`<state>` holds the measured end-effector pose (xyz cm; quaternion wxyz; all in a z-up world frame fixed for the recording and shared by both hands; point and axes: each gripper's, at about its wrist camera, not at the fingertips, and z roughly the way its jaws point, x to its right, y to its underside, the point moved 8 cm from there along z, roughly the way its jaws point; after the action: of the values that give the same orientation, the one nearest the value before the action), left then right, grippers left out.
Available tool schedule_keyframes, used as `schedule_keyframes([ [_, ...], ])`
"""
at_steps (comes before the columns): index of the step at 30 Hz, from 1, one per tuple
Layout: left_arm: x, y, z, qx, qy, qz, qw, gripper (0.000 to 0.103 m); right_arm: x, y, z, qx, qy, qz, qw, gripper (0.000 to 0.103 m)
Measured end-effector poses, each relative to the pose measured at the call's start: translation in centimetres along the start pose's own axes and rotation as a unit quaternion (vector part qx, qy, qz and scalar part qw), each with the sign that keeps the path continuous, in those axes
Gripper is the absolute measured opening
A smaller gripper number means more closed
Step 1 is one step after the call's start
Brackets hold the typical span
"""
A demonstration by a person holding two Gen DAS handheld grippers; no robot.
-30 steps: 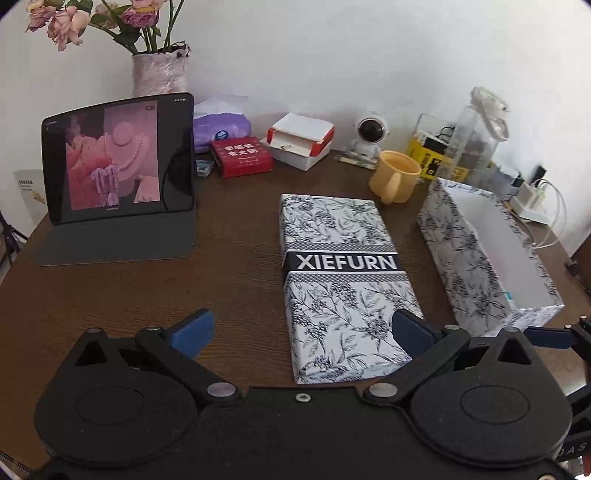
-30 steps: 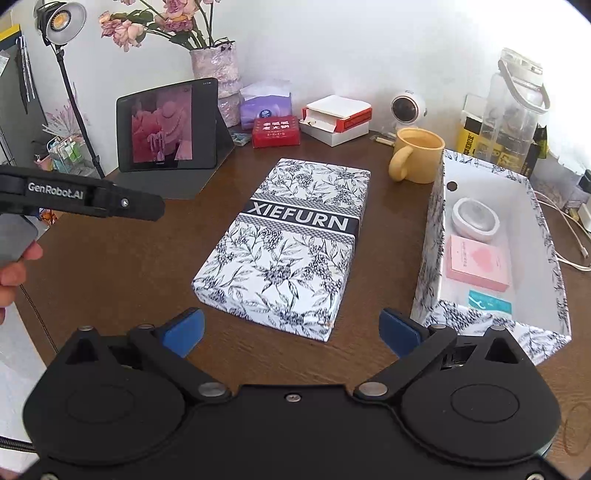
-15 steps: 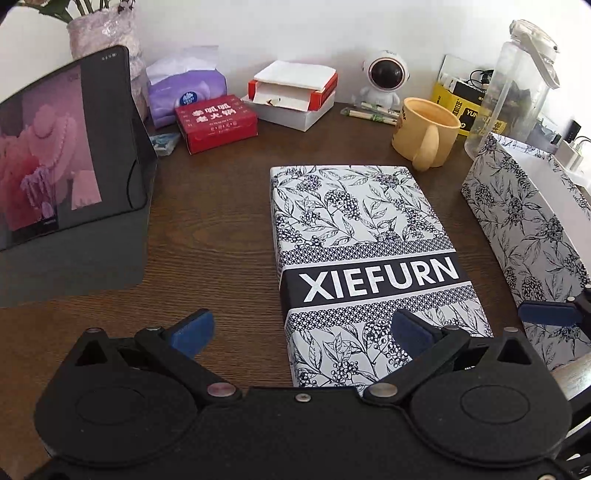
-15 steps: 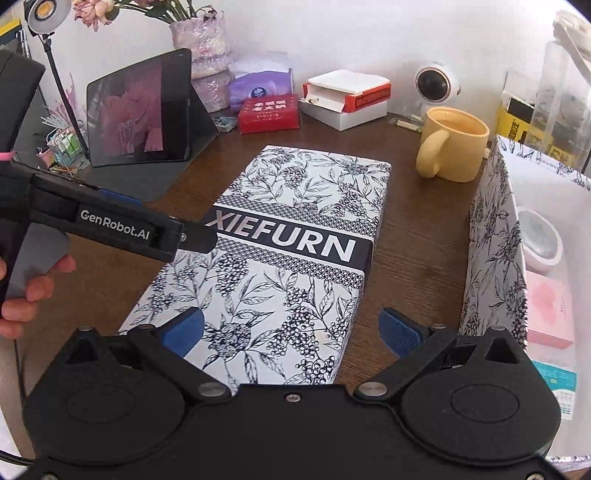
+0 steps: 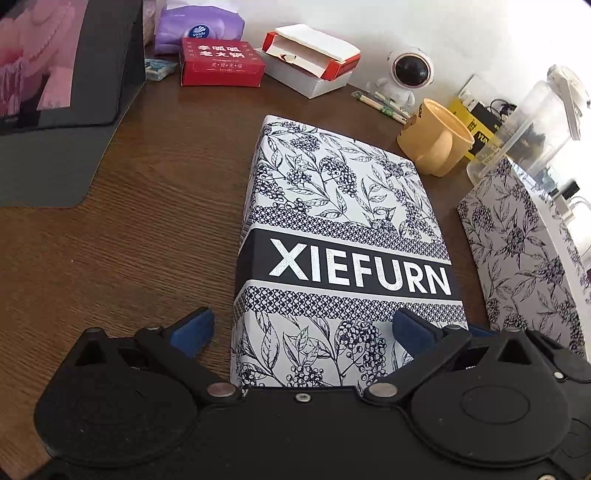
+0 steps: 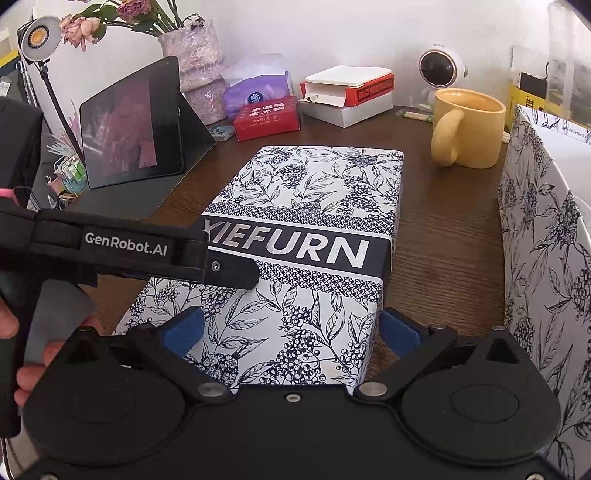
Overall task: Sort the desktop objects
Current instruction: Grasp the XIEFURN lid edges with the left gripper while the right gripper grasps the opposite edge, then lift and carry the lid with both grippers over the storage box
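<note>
Floral lid (image 5: 343,236) marked XIEFURN lies flat on desk (image 5: 122,258), beside open box (image 6: 546,236). Left hand-held gripper (image 5: 301,328) & right hand-held gripper (image 6: 291,328): both spread wide, straddling lid's near end, grasping nothing.

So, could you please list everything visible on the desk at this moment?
Patterned lid: one, white and navy floral, desk centre.
Open box: one, same pattern, right of lid.
Mug: one, yellow, behind lid.
Astronaut figure: one, white, by wall.
Red box: one, back left.
Red-and-white carton: one, flap open, beside red box.
Tissue pack: one, purple, behind red box.
Tablet: one, black, far left.
Vase: one, pale, with flowers.
Bottle: one, clear, far right.
Left gripper: open, astride lid's left edge.
Right gripper: open, over lid's near end.
</note>
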<state>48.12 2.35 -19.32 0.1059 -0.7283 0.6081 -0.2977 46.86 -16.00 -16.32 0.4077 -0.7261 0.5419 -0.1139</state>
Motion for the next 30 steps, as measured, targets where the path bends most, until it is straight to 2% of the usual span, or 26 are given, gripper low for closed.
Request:
schedule_keyframes([
  [6,0.5,0.2,0.1,0.007,0.002,0.002,1.0000,0.103,1.4,0.6,0.2,-0.001,-0.021,0.082,0.996,0.103],
  [16,1.2,0.7,0.2,0.003,-0.004,-0.004,1.0000,0.103,1.2,0.9,-0.3,0.021,-0.009,0.090,0.996,0.103],
  [20,1.5,0.8,0.1,0.005,-0.017,-0.014,0.9998,0.103,0.9,0.7,0.0,0.018,0.000,0.099,0.995,0.103],
  [24,1.5,1.0,-0.7,0.006,-0.026,-0.019,0.9995,0.103,0.5,0.8,0.0,0.012,-0.007,0.100,0.995,0.103],
  [30,1.7,1.3,-3.1,0.015,-0.024,-0.011,0.9995,0.103,-1.3,1.1,-1.9,0.027,-0.007,0.103,0.994,0.103],
])
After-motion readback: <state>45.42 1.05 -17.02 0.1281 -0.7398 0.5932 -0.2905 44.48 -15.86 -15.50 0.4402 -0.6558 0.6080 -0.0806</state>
